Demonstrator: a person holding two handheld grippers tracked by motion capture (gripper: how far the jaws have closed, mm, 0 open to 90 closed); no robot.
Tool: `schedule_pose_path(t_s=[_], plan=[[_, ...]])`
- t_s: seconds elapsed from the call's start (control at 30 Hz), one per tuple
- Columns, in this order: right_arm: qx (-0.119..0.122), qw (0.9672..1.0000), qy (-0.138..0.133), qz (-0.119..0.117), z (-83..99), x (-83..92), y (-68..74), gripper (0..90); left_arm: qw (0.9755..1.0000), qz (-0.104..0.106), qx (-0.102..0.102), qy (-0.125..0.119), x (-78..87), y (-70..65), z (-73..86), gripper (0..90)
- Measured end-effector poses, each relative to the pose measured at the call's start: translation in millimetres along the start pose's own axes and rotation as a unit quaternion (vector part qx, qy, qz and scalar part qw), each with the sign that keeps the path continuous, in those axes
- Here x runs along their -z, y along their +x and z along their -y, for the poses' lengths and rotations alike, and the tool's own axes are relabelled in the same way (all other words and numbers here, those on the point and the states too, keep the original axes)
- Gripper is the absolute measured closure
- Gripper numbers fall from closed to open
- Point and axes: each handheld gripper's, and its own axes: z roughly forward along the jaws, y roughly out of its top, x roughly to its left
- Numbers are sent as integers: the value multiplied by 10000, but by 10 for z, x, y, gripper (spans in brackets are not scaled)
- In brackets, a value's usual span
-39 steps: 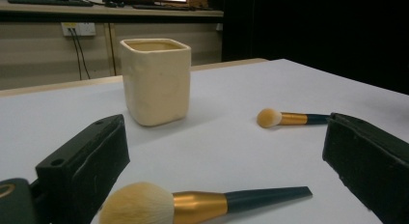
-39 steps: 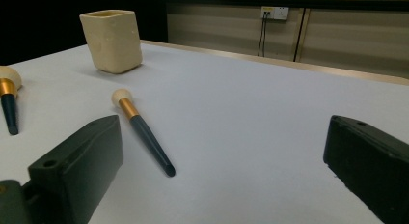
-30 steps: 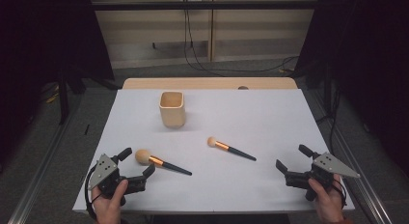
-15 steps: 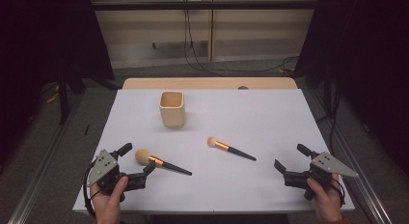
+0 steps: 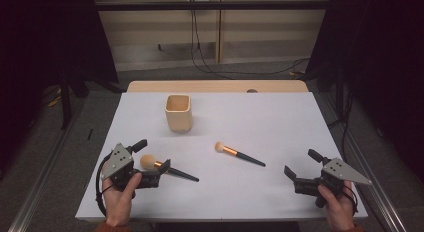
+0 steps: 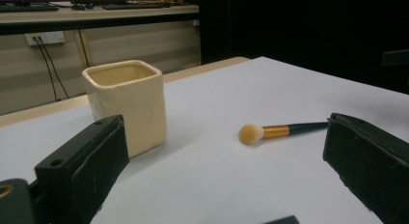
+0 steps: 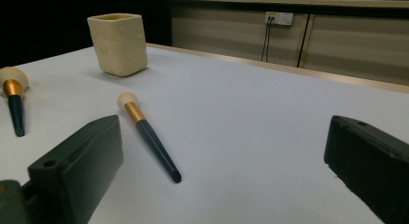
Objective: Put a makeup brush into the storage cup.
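Observation:
A large makeup brush (image 5: 167, 169) with a round tan head and dark handle lies at the near left of the white table (image 5: 280, 117). My left gripper (image 5: 151, 155) stands open, one jaw on each side of the brush head, over it. A smaller brush (image 5: 239, 155) lies near the table's middle, also seen as small brush (image 6: 279, 131) and small brush (image 7: 147, 134). A cream square cup (image 5: 178, 113) stands upright farther back. My right gripper (image 5: 302, 163) is open at the near right, nothing between its jaws.
The cup (image 6: 128, 105) stands ahead of my left gripper (image 6: 222, 156); from my right gripper (image 7: 222, 156) the cup (image 7: 118, 43) and large brush (image 7: 14, 108) lie to the left. A wooden strip (image 5: 215, 86) borders the table's far edge. Cables hang at the back wall.
My left gripper has moved forward and a little right, so its jaws now straddle the large brush's head. The right gripper and both brushes have hardly moved.

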Motion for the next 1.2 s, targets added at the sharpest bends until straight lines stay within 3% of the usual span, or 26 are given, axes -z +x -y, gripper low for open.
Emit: schedule_pose_path(t_s=[0.2, 0.5, 0.57, 0.67, 0.77, 1.0, 1.2], plan=[[0, 10000, 9, -10, 1, -4, 5, 0, 10000, 26, -31, -42, -76, 36, -74, 21], [15, 10000, 49, -56, 6, -17, 10, 0, 9994, -34, 36, -357, -208, 123, -185, 21], [-13, 10000, 40, -52, 4, -16, 12, 0, 9996, -58, -8, -275, -274, 139, -227, 23], [4, 10000, 40, -72, 6, -11, 13, 0, 9997, 165, 73, -169, -330, 177, -272, 27], [-12, 9999, 66, -98, 12, -17, 15, 0, 9997, -67, -27, -224, -381, 188, -285, 24], [22, 9999, 84, -143, 13, -20, 23, 0, 9999, 99, -32, -82, -468, 208, -286, 23], [-7, 9999, 90, -139, 14, -25, 25, 0, 9993, 242, -66, 259, -531, 258, -283, 20]])
